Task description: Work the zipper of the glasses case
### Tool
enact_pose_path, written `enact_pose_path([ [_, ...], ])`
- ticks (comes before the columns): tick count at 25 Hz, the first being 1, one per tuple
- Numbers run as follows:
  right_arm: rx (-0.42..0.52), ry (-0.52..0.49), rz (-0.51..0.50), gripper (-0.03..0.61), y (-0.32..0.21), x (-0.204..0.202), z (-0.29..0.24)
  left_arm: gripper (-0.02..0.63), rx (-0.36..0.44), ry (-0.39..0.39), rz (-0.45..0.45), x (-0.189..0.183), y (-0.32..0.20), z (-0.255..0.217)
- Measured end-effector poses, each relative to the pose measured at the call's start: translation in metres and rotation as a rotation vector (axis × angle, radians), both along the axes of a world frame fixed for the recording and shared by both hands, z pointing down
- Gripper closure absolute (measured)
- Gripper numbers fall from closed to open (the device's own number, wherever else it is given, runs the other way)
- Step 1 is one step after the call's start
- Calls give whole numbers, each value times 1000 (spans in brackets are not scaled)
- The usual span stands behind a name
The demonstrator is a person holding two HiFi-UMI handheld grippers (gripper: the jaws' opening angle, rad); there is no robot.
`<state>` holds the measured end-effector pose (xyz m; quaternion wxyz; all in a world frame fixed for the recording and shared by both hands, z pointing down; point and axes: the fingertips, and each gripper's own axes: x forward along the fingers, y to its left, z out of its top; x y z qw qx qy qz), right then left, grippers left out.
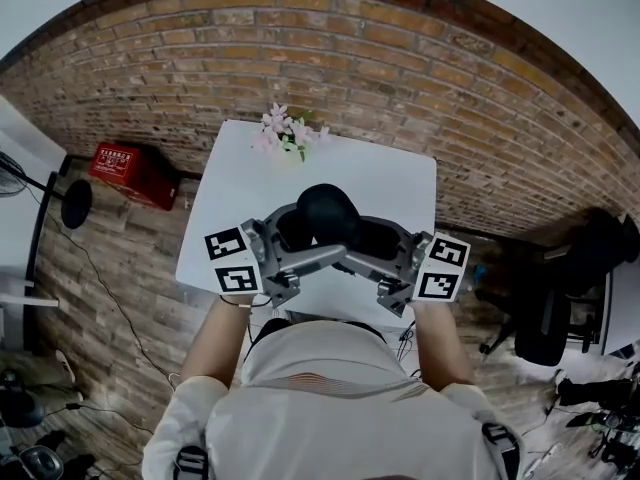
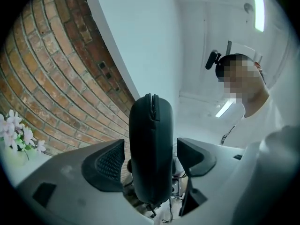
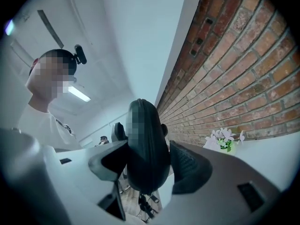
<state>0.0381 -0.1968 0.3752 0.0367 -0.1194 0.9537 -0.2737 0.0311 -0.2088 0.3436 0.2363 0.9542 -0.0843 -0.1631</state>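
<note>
A: Where is the case?
B: Your glasses case (image 1: 328, 213) is held above the table's (image 1: 400, 183) near half. The flowers (image 1: 285, 128) sit at the table's far edge.
A: Right side?
B: Your right gripper (image 3: 149, 165) is clamped on the case, both pads pressing its sides.
A: Left?
B: Your left gripper (image 2: 152, 161) is released. Its jaws are spread, with the case between them and a gap showing at one pad. The zipper (image 2: 151, 102) runs along the case's edge.

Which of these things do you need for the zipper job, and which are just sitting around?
For the job:
- glasses case, with its zipper
- right gripper, shut on the case
- left gripper, jaws open on either side of the case

Just lying about:
- flowers at the far edge of the white table
- red box on the floor
- black chair
</note>
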Motion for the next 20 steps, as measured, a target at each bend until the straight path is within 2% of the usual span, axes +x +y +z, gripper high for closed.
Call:
enact_pose_path([
  [6,-18,36,-60,256,8,-16,10,288,-9,5,36,10,4,2],
  [10,-19,47,-83,255,14,-21,13,290,0,9,22,12,8,3],
  [14,-11,48,-71,255,14,-20,14,296,-31,1,7,13,5,7],
  [16,17,72,-57,253,14,-20,14,338,-42,4,-2,12,2,9],
  [20,64,105,-21,244,11,-20,16,345,-43,7,-44,6,-3,10],
])
